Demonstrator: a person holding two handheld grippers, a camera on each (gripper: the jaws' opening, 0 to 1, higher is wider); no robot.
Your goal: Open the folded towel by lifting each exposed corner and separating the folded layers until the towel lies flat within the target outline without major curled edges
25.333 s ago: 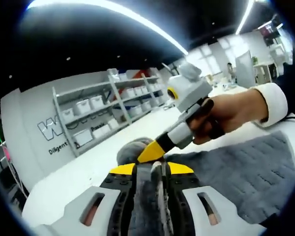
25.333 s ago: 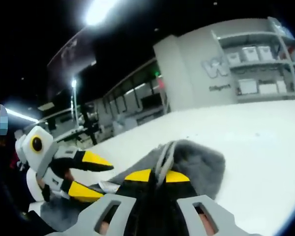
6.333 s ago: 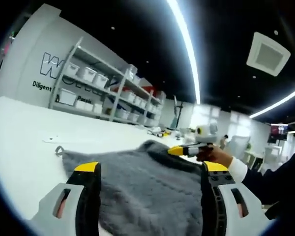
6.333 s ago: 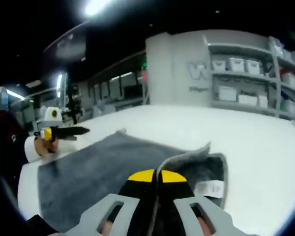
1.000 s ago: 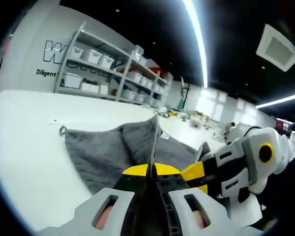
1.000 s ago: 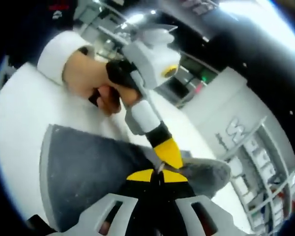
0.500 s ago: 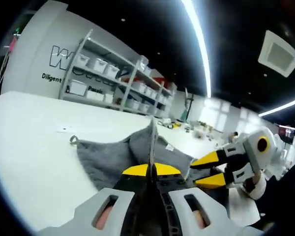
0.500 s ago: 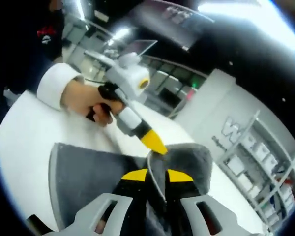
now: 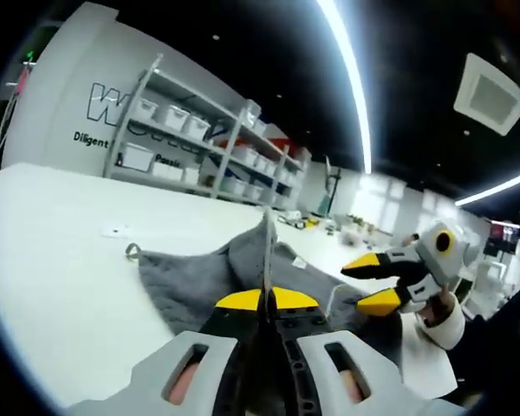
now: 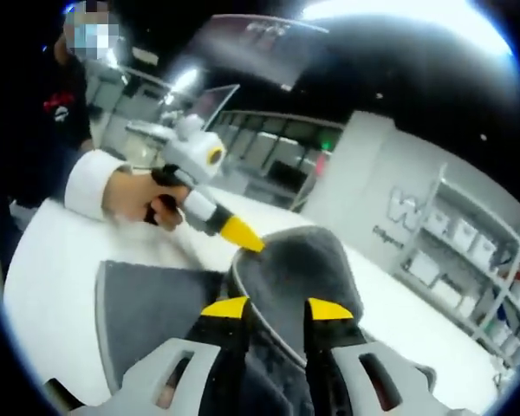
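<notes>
My left gripper [image 9: 264, 300] pinches the towel [image 9: 186, 277] edge; right gripper [image 10: 276, 308] gapes. Regrip lifted fold, draw apart low.

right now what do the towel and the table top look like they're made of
Towel: soft grey pile fabric, probably microfibre or terry; fuzzy matte nap, and it drapes limply where the left claw pinches it.
Table: smooth white hard top, likely laminate; faint sheen, no grain.
</notes>
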